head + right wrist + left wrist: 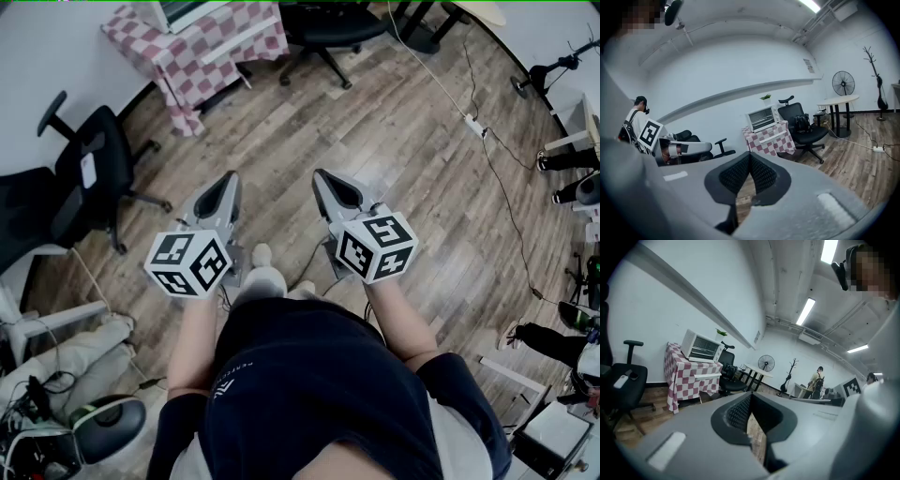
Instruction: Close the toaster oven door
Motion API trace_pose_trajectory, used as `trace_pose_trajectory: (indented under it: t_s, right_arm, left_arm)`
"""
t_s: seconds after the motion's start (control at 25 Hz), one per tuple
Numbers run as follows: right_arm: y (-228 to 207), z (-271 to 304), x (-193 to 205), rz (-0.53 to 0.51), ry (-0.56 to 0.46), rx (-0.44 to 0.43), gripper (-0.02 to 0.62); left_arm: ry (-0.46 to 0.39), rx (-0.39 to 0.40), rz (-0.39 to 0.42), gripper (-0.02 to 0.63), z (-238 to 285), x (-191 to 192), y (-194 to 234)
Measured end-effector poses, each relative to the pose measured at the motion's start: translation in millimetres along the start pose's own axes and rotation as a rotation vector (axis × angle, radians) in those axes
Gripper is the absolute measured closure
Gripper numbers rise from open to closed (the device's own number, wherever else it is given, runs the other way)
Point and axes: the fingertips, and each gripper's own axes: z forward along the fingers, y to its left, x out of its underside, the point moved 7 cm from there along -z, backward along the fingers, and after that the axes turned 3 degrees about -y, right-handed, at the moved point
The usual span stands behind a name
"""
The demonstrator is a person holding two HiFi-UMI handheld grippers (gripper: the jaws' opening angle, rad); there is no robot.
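Observation:
The white toaster oven [701, 347] stands far off on a table under a red-and-white checked cloth [689, 376], against the wall. It also shows in the right gripper view as the toaster oven [761, 117], and at the top edge of the head view as the toaster oven [183, 11]. Its front has a dark window; from here I cannot tell how the door stands. My left gripper [225, 183] and right gripper [328, 178] are held side by side at waist height over the wooden floor. Both are shut and hold nothing. Their closed tips point towards the table: left gripper [751, 397], right gripper [750, 155].
A black office chair [328, 28] stands right of the checked table and another black chair [89, 173] to my left. A power strip [474, 125] with a cable lies on the floor. A round table [836, 101], fan [843, 83], coat stand [874, 75] and a distant person [817, 380] are around.

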Motion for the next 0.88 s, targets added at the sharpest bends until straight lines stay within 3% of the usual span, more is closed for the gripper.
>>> trace_pose_trajectory:
  t_s: [0.36, 0.88]
  right_arm:
    - [-4.3, 30.4, -6.7, 0.027, 0.019, -0.027, 0.594]
    - [0.4, 94.1, -21.4, 0.082, -0.009, -0.038, 0.594]
  left_arm:
    - [0.019, -0.041, -0.002, 0.594, 3.2, 1.4, 33.5]
    - [0.022, -0.118, 0.185, 0.575, 7.3, -23.2, 83.8]
